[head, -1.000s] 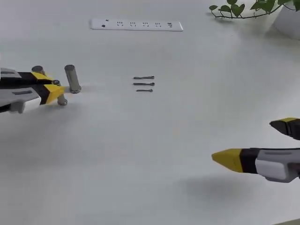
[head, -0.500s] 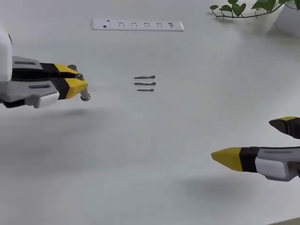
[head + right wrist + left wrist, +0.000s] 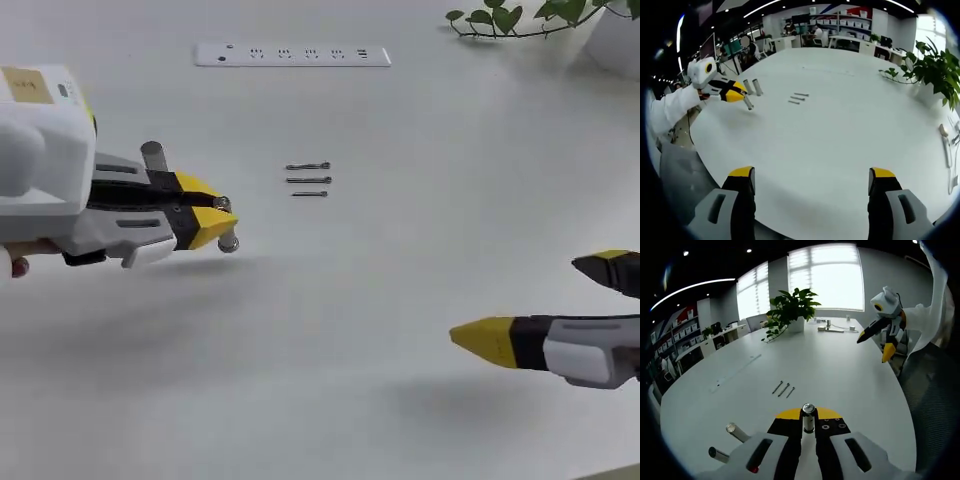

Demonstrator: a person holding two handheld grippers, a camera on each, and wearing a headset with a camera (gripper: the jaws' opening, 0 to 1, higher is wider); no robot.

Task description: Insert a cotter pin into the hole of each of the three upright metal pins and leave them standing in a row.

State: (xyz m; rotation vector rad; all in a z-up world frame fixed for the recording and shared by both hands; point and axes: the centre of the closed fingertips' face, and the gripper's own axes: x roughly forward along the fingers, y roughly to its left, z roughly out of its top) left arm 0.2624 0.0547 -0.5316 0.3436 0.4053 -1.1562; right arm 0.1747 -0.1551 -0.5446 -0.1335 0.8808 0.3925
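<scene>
Left tongs [image 3: 225, 222] are narrow, clamped on one metal pin [image 3: 228, 241]. It is a short bright steel cylinder with a smooth finish, held upright across the yellow tips with an end showing above and below the jaws. We can't tell if its foot touches the white matte counter [image 3: 400, 300].

The left gripper view shows what the head view doesn't: the pin's rounded top end seated between the black jaw faces. It also shows the other two pins [image 3: 737, 432], the same steel cylinders, just beside the tongs' grey body. In the head view we get only one of them poking up behind that body. In the right gripper view both stand upright, close together.

Three cotter pins [image 3: 308, 180] are thin dark wire slivers. They lie flat and parallel on the counter, ahead of the left tips and well apart from the right tongs [image 3: 515, 300].

Right tongs are wide with nothing between them: black jaws, yellow wedge tips, pale plastic shell.

A flat white power strip [image 3: 292, 54] lies beyond the cotter pins. A leafy plant [image 3: 500, 18] stands far beyond the right tongs.
</scene>
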